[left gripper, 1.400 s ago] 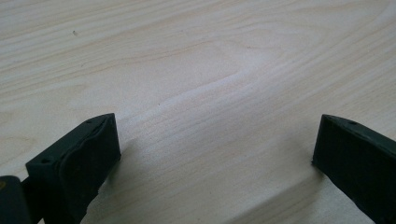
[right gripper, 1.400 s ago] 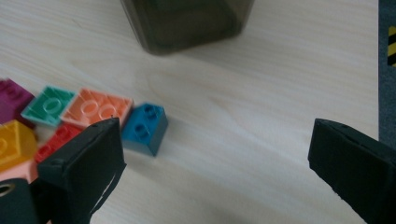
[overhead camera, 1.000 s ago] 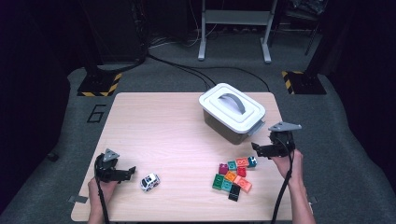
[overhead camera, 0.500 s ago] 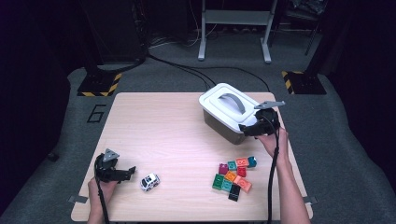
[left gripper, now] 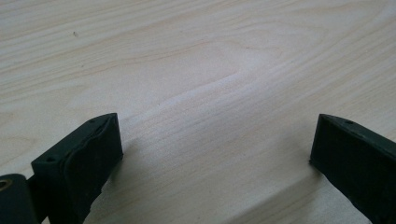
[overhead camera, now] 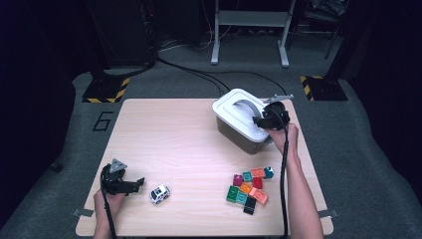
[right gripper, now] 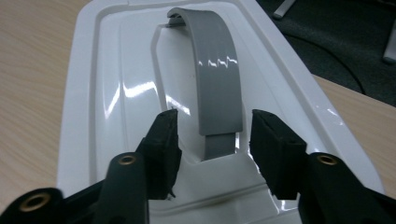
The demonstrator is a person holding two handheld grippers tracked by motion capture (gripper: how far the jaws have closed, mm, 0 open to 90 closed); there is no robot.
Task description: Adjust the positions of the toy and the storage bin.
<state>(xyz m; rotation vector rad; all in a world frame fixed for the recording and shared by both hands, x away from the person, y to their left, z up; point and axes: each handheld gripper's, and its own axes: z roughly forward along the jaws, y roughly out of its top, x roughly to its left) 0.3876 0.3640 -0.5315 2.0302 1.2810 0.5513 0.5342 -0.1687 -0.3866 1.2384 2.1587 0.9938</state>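
The grey handle of the lidded box at the table's far right is straddled by the right gripper, whose jaws have just been closing but stand apart, untouching; full closure, then lifting, is judged next.

Two black jaws of the right gripper are rising from the bottom edge, straddling the near end of a grey arched handle without pressing on it; the jaws have just been closing. The handle is lying along the middle of a glossy white lid. A wooden table is showing on both sides of the lid.
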